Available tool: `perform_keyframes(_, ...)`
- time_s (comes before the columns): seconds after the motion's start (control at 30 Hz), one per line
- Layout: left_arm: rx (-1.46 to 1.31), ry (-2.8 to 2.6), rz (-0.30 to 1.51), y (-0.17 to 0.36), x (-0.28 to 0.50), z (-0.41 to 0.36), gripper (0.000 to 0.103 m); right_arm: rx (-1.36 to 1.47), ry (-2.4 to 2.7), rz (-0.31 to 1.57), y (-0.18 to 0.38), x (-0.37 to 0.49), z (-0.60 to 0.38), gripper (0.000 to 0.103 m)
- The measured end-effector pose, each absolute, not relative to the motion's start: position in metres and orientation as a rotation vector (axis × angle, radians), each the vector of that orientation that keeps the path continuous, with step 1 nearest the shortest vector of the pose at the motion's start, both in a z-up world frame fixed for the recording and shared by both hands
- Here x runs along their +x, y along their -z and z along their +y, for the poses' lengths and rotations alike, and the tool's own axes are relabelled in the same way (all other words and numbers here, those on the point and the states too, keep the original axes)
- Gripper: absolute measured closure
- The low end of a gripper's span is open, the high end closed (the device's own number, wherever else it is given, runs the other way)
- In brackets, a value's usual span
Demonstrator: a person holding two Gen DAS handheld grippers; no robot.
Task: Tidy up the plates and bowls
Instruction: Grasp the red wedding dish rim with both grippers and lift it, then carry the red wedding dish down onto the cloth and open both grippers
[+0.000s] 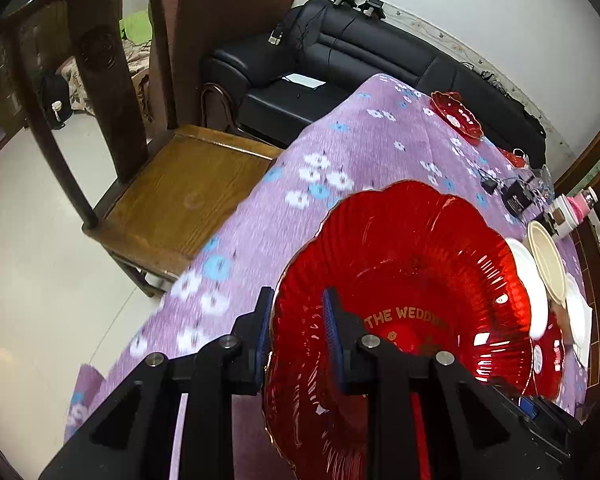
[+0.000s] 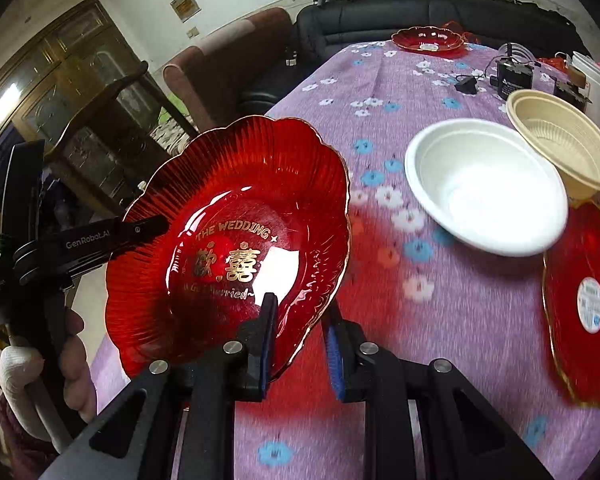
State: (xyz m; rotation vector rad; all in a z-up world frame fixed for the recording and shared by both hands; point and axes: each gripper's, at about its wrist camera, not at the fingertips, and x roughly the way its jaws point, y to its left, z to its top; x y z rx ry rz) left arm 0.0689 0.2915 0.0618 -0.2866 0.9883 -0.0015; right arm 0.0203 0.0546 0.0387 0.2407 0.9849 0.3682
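The left hand-held gripper [image 1: 296, 336] grips the rim of a red scalloped glass plate [image 2: 236, 240], held tilted above the near left of the bench [image 2: 380, 92] with its purple flowered cloth. Gold lettering on the plate reads "THE WEDDING" above two Chinese characters; the script line below is only partly legible. In the right wrist view the left hand-held gripper's arm reads "GenRobot.AI". The right hand-held gripper [image 2: 300, 344] stands narrowly parted astride the plate's near rim. To the right sit a white bowl [image 2: 484, 184], stacked beige bowls [image 2: 564, 140] and a labelled red plate [image 2: 580, 304]; another red plate [image 2: 430, 40] lies far.
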Motion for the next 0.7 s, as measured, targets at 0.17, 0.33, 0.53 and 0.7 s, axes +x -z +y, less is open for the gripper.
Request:
perform_keyframes(0.17, -0.313, 0.007, 1.016, -0.049, 0.048, 0.288, 0.079, 0.240, -0.369, 0.996, -0.034, 0.002, 0.047, 0.078)
perform_keyframes(0.33, -0.332, 0.016, 1.050, -0.033, 0.034, 0.282, 0.079, 0.264, -0.360, 1.022, -0.025, -0.009, 0.037, 0.078)
perform_keyframes(0.53, -0.306, 0.004, 1.046, -0.029, 0.027, 0.274, 0.079, 0.261, -0.355, 1.023, -0.020, -0.014, 0.033, 0.078)
perform_keyframes(0.7, -0.336, 0.003, 1.040, -0.031, 0.025, 0.274, 0.070, 0.286, -0.365, 1.022, -0.017, -0.014, 0.031, 0.077)
